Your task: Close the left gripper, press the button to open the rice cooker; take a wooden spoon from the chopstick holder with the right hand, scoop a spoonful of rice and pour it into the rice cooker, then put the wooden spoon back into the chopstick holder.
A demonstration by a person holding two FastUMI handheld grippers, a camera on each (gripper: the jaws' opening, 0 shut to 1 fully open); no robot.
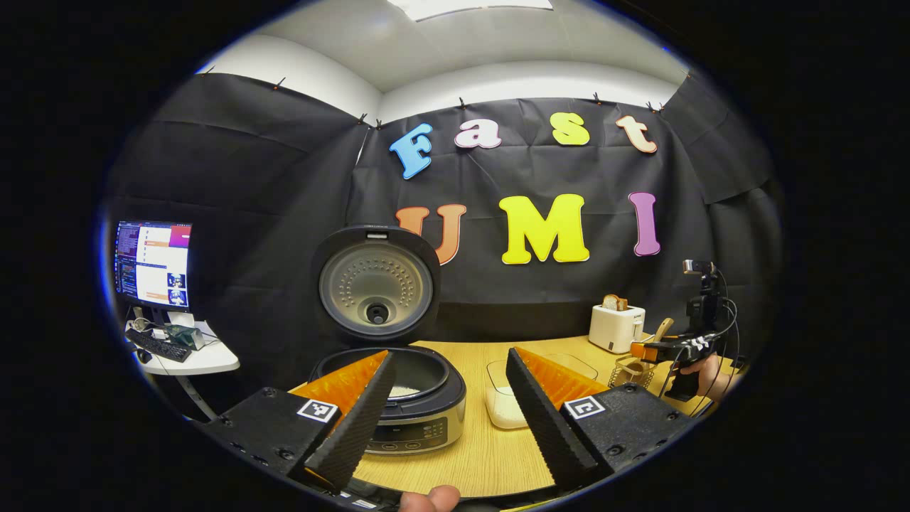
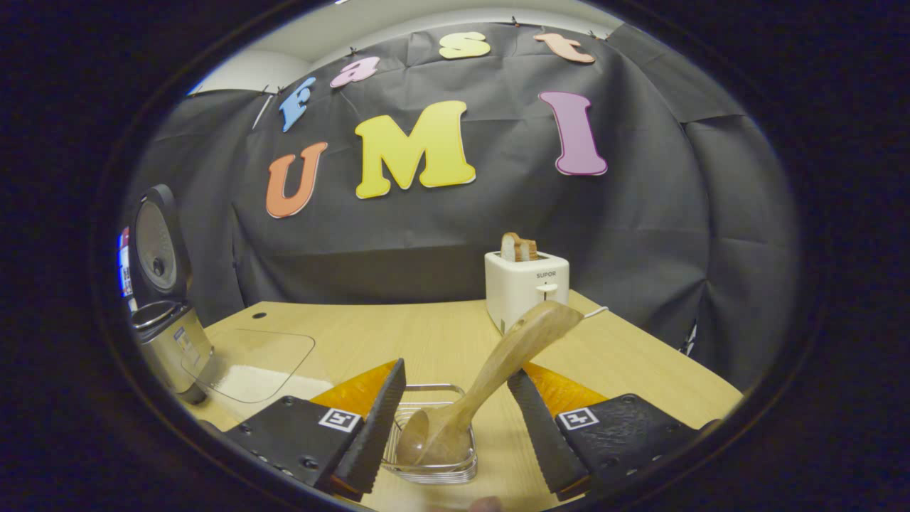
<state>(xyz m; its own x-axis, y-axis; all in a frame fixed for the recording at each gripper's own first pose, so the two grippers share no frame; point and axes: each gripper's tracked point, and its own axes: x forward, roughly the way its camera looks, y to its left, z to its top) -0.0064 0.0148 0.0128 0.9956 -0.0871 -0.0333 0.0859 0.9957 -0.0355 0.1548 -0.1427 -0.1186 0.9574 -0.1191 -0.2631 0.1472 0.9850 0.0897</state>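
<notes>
right gripper (image 2: pixel 451 416) fingers apart over 1 chopstick holder (image 2: pixel 434 466) | 1 wooden spoon (image 2: pixel 490 373) inside, unclamped | left gripper (image 1: pixel 448 409) apart | 1 rice cooker (image 1: pixel 402 398) lid up | 1 toaster (image 2: pixel 526 288) at table (image 2: pixel 398 334) back edge

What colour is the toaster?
The toaster is white; the right gripper view shows it best.

Left claw (image 1: pixel 450 405) open above wooden worktop (image 1: pixel 469 455). Between its fingers, rice cooker (image 1: pixel 398 398) with lid upright, white rice inside. Clear rice container (image 1: pixel 506 405) just beside. Far right: toaster (image 1: pixel 616 327), chopstick holder (image 1: pixel 629 371), right claw (image 1: pixel 640 350) in a hand.
</notes>
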